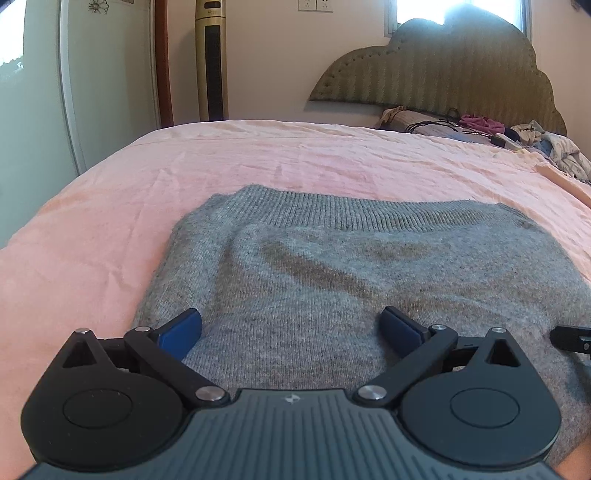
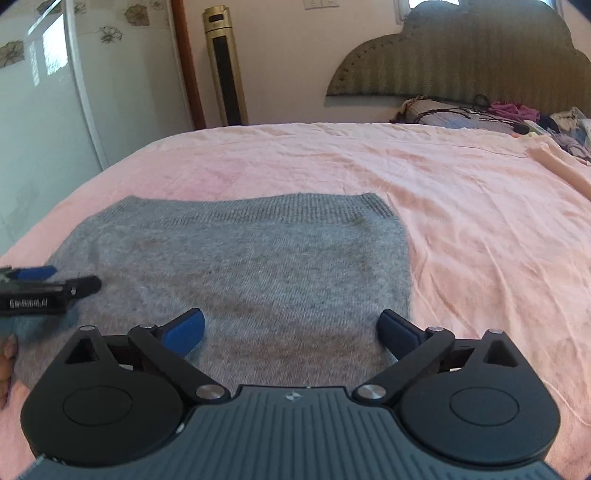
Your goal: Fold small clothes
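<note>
Fingers: both my left gripper (image 1: 291,325) and right gripper (image 2: 291,326) spread wide, empty, over the grey sweater (image 1: 369,266).
Risk: one-layer pinch drags it askew on the pink sheet (image 2: 480,221).

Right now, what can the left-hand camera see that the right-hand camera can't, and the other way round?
Only the left wrist view shows the bright window above the headboard. Only the right wrist view shows the sweater's right edge with bare pink sheet beyond it, and fingertips at the frame's left edge. Both show the grey sweater lying flat, the tower fan, the clothes pile, and open grippers.
</note>
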Tool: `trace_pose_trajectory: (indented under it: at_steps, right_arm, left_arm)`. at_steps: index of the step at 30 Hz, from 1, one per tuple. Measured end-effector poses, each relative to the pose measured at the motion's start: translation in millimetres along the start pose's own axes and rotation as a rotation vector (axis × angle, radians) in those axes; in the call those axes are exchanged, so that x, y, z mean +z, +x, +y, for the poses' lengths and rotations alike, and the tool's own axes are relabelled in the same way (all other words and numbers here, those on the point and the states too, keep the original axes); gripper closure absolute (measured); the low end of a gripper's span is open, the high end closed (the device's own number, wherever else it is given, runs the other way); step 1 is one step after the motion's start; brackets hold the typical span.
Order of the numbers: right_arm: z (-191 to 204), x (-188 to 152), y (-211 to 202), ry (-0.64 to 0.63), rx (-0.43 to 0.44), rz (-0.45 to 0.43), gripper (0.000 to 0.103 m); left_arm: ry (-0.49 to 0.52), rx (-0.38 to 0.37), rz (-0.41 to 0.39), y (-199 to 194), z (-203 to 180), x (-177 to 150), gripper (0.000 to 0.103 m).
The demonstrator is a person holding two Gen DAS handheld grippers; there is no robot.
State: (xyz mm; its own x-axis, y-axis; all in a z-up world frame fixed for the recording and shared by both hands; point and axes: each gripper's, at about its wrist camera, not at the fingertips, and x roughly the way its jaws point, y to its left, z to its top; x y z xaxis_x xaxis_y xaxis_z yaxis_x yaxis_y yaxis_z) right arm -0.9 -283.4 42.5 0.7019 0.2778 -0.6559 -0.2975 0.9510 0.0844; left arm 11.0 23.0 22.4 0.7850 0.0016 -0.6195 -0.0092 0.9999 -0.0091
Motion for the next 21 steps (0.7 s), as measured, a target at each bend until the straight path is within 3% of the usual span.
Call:
trace_pose_trajectory:
  at_steps: [4,8,10,13,15,17,21]
  right_arm:
    - [-9.9,-5.6,0.8,0.017,0.017,-0.032,0.000]
    - [-4.2,-7.7,0.6,-0.015,0.002,-0.030,0.000]
    - [-5.0,-7.7,1.1,-0.010,0.006,-0.031,0.000]
    - [-4.8,-6.5,1.5,-0.011,0.002,-0.031,0.000]
    - [0.3,-6.4,-6.6,-0.009,-0.039,-0.044,0.000]
    - [7.9,-8.8,-19.8,-0.017,-0.017,-0.064,0.000]
    - [19.4,-23.3,-20.4,-0.095,-0.013,-0.041,0.000]
  left_arm:
    - [-0.039,0.014,0.009,-20.3,0.0,-2.1,0.000]
    - [-0.066,-0.075,0.018,-49.1,-0.5,-15.2,0.000]
    - [-0.042,-0.060,0.061,-46.0,-2.0,-25.7,0.000]
    - [-0.015,-0.031,0.050,-48.1,-2.3,-35.2,0.000]
    - [-0.031,-0.038,0.064,-56.6,-1.5,-33.8,0.000]
    - [-0.016,-0.045,0.083,-58.0,-1.4,-37.5,0.000]
    - [0.025,-0.031,0.053,-54.5,-3.4,-47.2,0.000]
